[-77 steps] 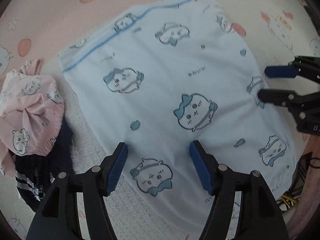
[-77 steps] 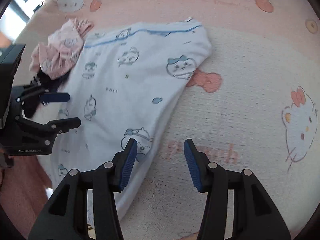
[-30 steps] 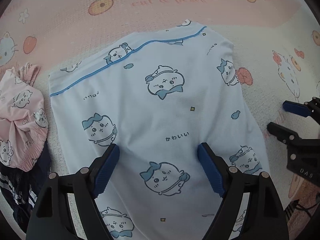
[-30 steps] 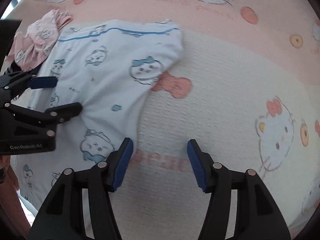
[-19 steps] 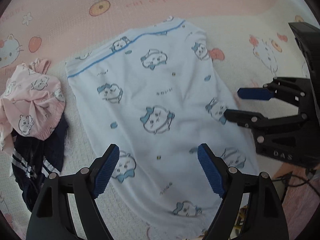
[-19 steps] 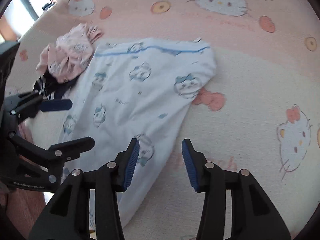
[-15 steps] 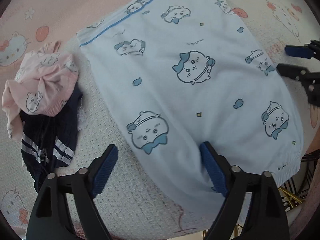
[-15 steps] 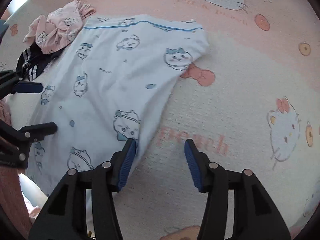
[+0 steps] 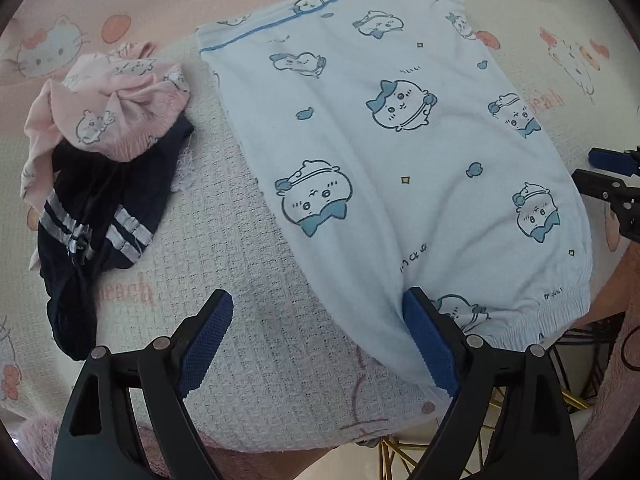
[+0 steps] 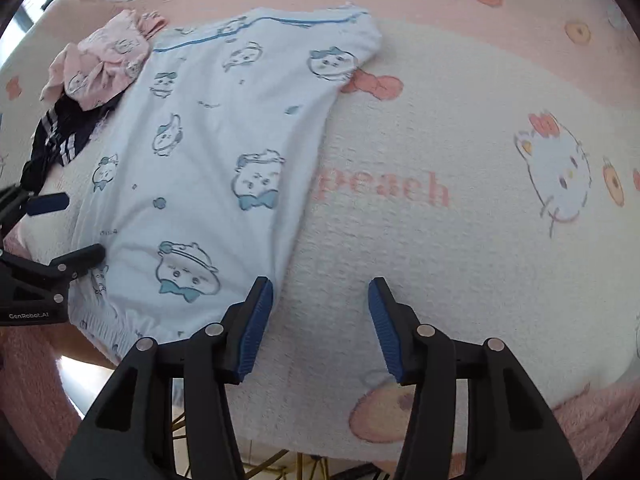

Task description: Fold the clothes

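Note:
A light blue garment [image 9: 400, 140] printed with cartoon animals lies flat on the blanket, its elastic hem at the near edge. My left gripper [image 9: 316, 320] is wide open over the garment's near left edge. Its right finger [image 9: 424, 332] rests at the cloth and its left finger is over bare blanket. My right gripper [image 10: 320, 292] is open with jaws closing beside the same garment [image 10: 208, 160]. Its left finger [image 10: 256, 312] sits at the cloth's right edge, and only blanket lies between the pads. Each gripper shows in the other's view: the right gripper [image 9: 600, 168], the left gripper [image 10: 60, 224].
A crumpled pink garment [image 9: 116, 108] lies on a dark navy garment with white stripes [image 9: 100, 208] left of the blue one. A pink and cream cat-print blanket [image 10: 440, 240] covers the surface. Its near edge drops off above gold metal legs [image 9: 480, 420].
The left gripper has slid down toward the near hem, then left to the garment's left edge. The right gripper has shifted along the right edge toward the hem, and its jaws have narrowed.

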The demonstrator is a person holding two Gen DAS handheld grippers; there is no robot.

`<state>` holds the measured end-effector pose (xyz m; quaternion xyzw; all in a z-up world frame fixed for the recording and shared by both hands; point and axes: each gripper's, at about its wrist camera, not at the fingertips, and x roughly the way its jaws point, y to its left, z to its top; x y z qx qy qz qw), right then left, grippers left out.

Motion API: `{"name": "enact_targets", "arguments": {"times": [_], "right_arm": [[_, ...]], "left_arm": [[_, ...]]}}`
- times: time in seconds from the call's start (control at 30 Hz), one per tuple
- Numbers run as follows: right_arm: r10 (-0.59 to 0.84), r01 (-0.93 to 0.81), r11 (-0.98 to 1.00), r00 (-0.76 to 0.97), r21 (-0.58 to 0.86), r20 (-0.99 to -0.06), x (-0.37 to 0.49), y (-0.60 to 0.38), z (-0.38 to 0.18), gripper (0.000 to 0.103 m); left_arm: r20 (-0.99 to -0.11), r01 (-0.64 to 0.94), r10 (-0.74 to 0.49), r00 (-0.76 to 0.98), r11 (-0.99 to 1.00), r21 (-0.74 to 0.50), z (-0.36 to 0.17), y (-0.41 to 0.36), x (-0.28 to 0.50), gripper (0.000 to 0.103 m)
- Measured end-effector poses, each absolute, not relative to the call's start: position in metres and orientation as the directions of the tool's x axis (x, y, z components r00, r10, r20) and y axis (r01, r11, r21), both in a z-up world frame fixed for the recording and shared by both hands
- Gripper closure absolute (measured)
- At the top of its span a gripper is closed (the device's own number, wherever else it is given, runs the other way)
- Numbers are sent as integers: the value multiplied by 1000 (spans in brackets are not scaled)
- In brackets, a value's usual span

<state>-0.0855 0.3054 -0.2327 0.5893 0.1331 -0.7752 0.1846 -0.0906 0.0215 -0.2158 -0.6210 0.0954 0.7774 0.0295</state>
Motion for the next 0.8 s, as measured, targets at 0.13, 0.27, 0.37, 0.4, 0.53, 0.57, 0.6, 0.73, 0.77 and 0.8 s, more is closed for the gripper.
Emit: {"name": "enact_targets", "arguments": {"times": [0.13,0.27,0.37,0.4,0.53,0.57,0.6,0.73,0.77,0.8], "right_arm": [[-272,437,-887,-232,150,-934,-77,306,-219,52],[-294,533,-832,-188,154,-937,-55,278,-225,54],[-186,575,-817,-215,29,-959,-43,272,-236,53],[-185,576,-817,-229,20,-956,-42,273,-234,53],[-201,565,-825,-263,18,-944,-36,271,-225,53],[-221,561,-827,-256,42,-941,-35,269,-225,53],[-236,558,-827,-247,61,-940,-34,267,-224,53],[-206,542,-839,-213,60,-955,-32,264,-229,53],[-176,533,-845,-199,44,-964,-34,263,-235,53],[-170,518,-854,-193,47,-966,-35,265,-238,50]], "left_arm": [[-950,-149,22,-310,-988,26,-194,19,-82,14],[-968,-144,-71,-240,-984,107,-221,30,-86,14],[-978,-97,-91,-187,-989,110,-226,18,-82,14],[-976,-70,-87,-202,-992,102,-218,15,-81,14],[-964,-58,-57,-260,-995,75,-202,18,-79,14],[-968,-74,-23,-249,-996,42,-205,23,-80,14],[-971,-91,6,-238,-996,16,-207,29,-80,14],[-979,-200,-84,-186,-972,122,-223,53,-74,14],[-977,-230,-132,-169,-958,169,-229,57,-71,14],[-976,-241,-155,-155,-952,189,-232,57,-68,14]]}}
